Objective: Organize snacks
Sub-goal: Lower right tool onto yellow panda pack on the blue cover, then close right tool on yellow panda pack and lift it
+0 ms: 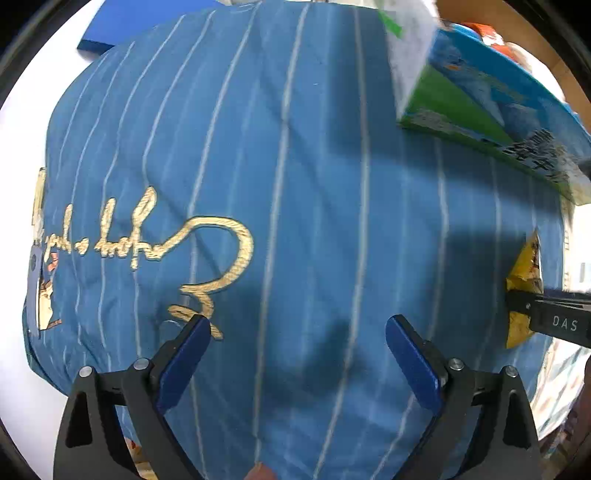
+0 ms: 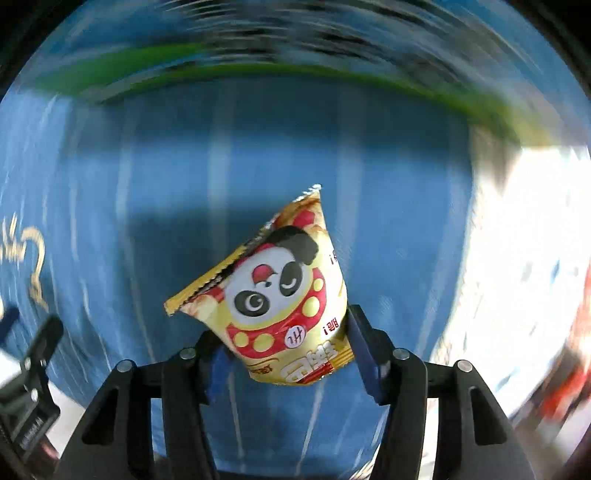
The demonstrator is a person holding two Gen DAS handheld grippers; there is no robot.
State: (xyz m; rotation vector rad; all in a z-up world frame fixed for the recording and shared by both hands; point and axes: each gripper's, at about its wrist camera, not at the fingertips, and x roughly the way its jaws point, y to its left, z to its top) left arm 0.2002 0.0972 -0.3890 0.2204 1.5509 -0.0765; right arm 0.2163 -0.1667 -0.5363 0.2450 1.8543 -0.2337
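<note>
Far left on the white counter (image 1: 14, 155) lies a blue board (image 1: 122, 26). A blue striped cloth (image 1: 295, 184) with gold script embroidery (image 1: 207, 254) covers the middle. Above it the left hand-held gripper (image 1: 297, 332) hangs with its 2 fingers spread, holding nothing. Far right stands a green-and-blue carton (image 1: 491, 110). At the right, the right hand-held gripper (image 2: 284, 354) clamps a yellow panda snack packet (image 2: 284, 295) above the cloth.

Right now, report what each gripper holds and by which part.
Right gripper pinches the yellow panda snack packet by its lower end. Left gripper is open, holding nothing.
</note>
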